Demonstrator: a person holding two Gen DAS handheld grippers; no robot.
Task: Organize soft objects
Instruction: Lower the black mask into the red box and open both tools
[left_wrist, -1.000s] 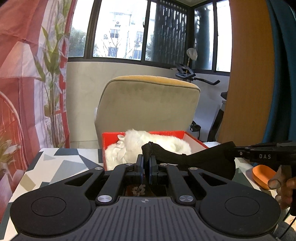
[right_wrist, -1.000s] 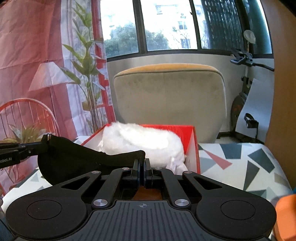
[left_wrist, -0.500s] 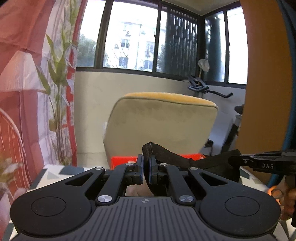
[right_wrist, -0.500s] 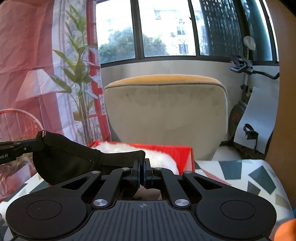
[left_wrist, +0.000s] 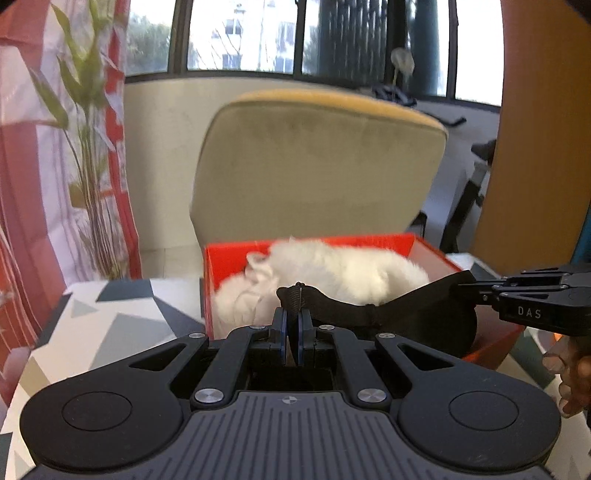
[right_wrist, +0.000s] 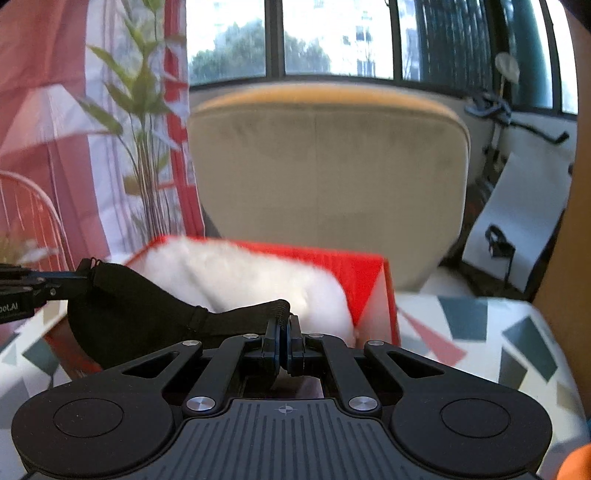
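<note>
Left gripper (left_wrist: 291, 325) and right gripper (right_wrist: 283, 339) each pinch one end of the black eye mask (left_wrist: 413, 317) — stretched just above the red box's (right_wrist: 364, 273) near rim, over the white plush (left_wrist: 332, 273).

Two markings were legible. In the left wrist view, white capitals "DAS" stood on the side of the black plastic right gripper (left_wrist: 466, 285) body reaching in from the right edge. In the right wrist view, white lettering cut off by the frame edge, reading "oot.AI", stood on the black plastic left gripper (right_wrist: 79, 275) body at the left edge.
</note>
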